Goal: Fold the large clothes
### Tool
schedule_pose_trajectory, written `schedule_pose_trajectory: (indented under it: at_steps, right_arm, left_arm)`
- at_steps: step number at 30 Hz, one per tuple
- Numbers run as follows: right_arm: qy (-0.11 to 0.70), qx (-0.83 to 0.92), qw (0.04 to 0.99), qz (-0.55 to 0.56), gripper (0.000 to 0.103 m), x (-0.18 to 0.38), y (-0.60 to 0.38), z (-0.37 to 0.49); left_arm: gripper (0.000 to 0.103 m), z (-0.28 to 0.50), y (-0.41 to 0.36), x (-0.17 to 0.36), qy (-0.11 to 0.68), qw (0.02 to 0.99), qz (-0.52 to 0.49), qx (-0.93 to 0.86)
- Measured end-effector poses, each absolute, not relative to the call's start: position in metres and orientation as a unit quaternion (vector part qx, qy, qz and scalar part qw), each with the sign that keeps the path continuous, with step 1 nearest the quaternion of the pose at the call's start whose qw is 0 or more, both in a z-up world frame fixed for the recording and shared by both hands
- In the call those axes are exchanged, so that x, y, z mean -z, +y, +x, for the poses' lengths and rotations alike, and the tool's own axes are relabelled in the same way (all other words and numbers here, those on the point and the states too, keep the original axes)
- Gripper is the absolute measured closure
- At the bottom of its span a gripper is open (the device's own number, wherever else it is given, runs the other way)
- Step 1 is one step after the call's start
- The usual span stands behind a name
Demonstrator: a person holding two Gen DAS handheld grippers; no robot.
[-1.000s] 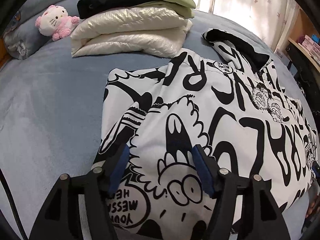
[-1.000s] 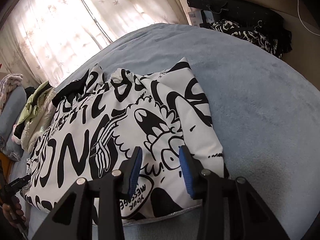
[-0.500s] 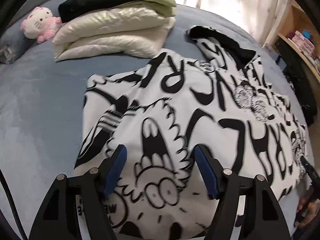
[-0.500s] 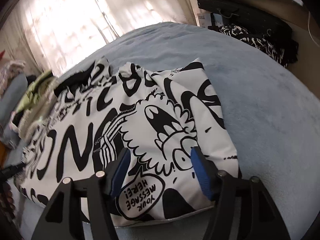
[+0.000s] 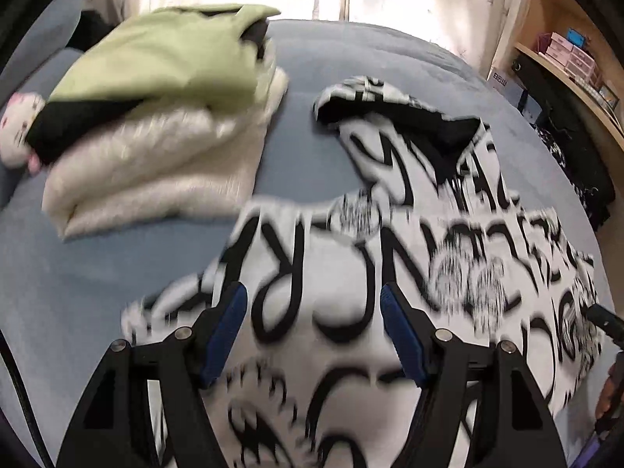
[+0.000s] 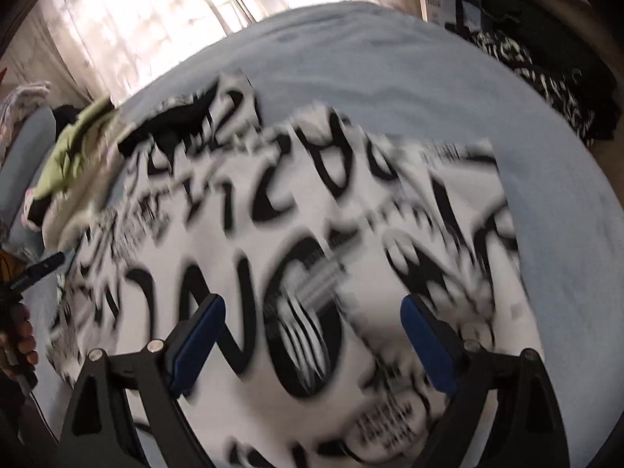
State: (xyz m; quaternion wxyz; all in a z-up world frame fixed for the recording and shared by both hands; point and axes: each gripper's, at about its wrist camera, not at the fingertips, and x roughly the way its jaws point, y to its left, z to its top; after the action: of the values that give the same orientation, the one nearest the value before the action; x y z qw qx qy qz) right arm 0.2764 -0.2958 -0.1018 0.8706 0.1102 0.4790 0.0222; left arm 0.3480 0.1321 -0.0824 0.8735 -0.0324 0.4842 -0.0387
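Observation:
A white hoodie with black cartoon lettering (image 5: 390, 273) lies folded on the blue bed; it also shows in the right wrist view (image 6: 312, 241). Its black-lined hood (image 5: 409, 121) points to the far side. My left gripper (image 5: 314, 300) is open and empty, just above the garment's near-left part. My right gripper (image 6: 312, 312) is open wide and empty, above the garment's middle. Both views are motion-blurred.
A stack of folded clothes (image 5: 156, 117), green on top, cream below, sits at the far left, with a pink plush toy (image 5: 15, 132) beside it. The blue bed (image 6: 468, 89) extends right. Dark clothes (image 6: 546, 70) and shelves (image 5: 565, 58) stand off its right side.
Both grippers have moved forward over the hoodie toward the hood end. The right gripper has opened wider. The folded stack now looks closer in the left view.

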Motion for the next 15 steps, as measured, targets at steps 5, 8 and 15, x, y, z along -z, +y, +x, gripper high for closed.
schedule_pose_trajectory:
  at_steps: [5,8,15]
  right_arm:
    - [0.450,-0.029,0.889,0.084,0.016,0.079,-0.268,0.338]
    - [0.426,-0.043,0.898,0.096,0.031,0.066,-0.257,0.376]
    - [0.394,-0.077,0.915,0.042,0.032,0.047,-0.213,0.491]
  left_arm:
    - [0.034,0.404,0.115,0.067,0.459,0.887,-0.013,0.037]
    - [0.034,0.437,0.105,0.064,0.462,0.886,-0.014,0.037]
    - [0.034,0.504,0.068,0.071,0.468,0.882,0.020,0.048]
